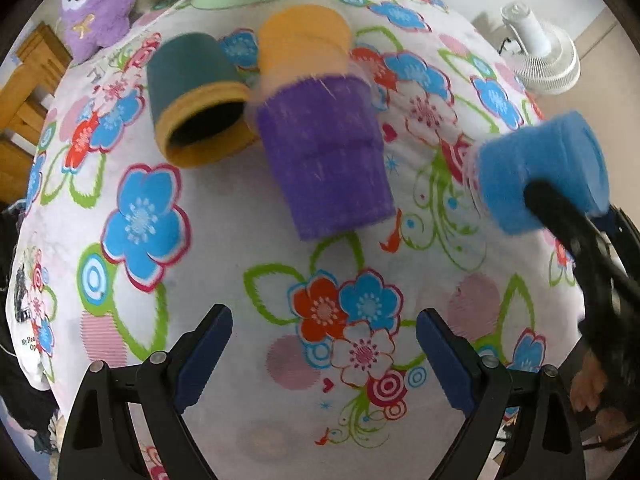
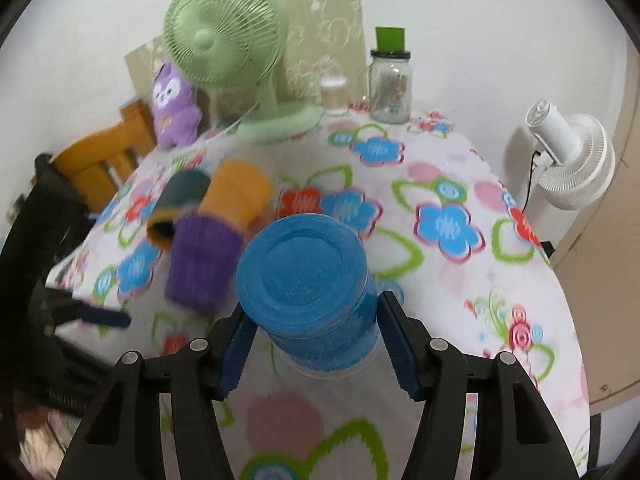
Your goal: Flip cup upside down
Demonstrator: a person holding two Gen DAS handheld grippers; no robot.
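My right gripper [image 2: 316,344] is shut on a blue cup [image 2: 308,280], held above the table with its flat base turned toward the camera. In the left wrist view the blue cup [image 1: 540,168] hangs tilted at the right, in the right gripper's black fingers [image 1: 560,216]. My left gripper [image 1: 324,356] is open and empty over the floral tablecloth [image 1: 360,312]. A purple cup [image 1: 328,160] stands upside down mid-table. An orange cup [image 1: 300,40] stands behind it. A dark green cup [image 1: 192,96] with an orange rim lies on its side to the left.
A green desk fan [image 2: 228,40], a purple plush toy [image 2: 174,104], a glass jar with a green lid [image 2: 390,84] and a small clear jar [image 2: 334,94] stand at the table's back. A white fan [image 2: 568,152] stands off the right edge. A wooden chair [image 2: 104,160] is at the left.
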